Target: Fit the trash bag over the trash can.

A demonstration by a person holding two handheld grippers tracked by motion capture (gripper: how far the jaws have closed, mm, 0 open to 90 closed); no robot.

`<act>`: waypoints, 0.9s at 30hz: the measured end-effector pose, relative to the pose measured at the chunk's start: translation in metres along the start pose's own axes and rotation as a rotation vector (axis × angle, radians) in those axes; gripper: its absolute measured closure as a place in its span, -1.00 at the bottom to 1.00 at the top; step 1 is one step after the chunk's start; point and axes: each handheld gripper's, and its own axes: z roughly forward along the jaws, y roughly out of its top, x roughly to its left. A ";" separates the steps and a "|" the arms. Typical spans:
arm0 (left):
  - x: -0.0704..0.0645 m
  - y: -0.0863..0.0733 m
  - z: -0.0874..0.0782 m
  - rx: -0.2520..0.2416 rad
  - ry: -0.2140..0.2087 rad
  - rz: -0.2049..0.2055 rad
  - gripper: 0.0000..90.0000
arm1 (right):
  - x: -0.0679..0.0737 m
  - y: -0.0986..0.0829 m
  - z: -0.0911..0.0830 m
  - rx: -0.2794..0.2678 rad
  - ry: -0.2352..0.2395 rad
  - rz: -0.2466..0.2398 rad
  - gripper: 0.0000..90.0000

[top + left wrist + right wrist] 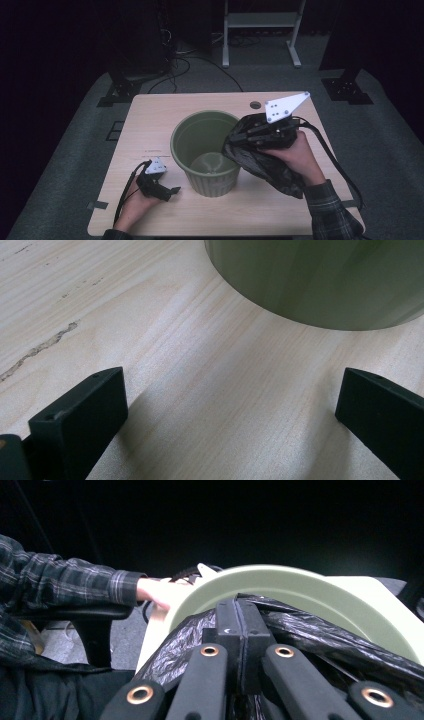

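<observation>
A green bin stands in the middle of the wooden table. My right gripper is shut on a black plastic bag, held at the bin's right rim; the bag hangs down over the person's right hand. In the right gripper view the jaws of my right gripper press together on the black plastic bag just before the bin rim. My left gripper rests low on the table at the bin's lower left, open. In the left gripper view its fingers stand wide apart over bare wood, the bin wall just ahead.
A round cable hole sits near the table's far edge. Cables trail from both grippers over the table's front and right sides. Beyond the table are a white stand, dark stand feet and floor cables. A dark chair armrest shows at left.
</observation>
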 end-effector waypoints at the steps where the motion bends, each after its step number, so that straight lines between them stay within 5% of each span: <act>1: 0.000 0.000 0.000 0.000 0.000 0.000 -1.00 | 0.000 0.004 0.004 0.002 0.005 -0.002 0.99; 27: 0.000 0.000 0.000 -0.002 0.001 -0.001 -1.00 | 0.005 0.067 0.110 0.013 0.148 -0.050 0.99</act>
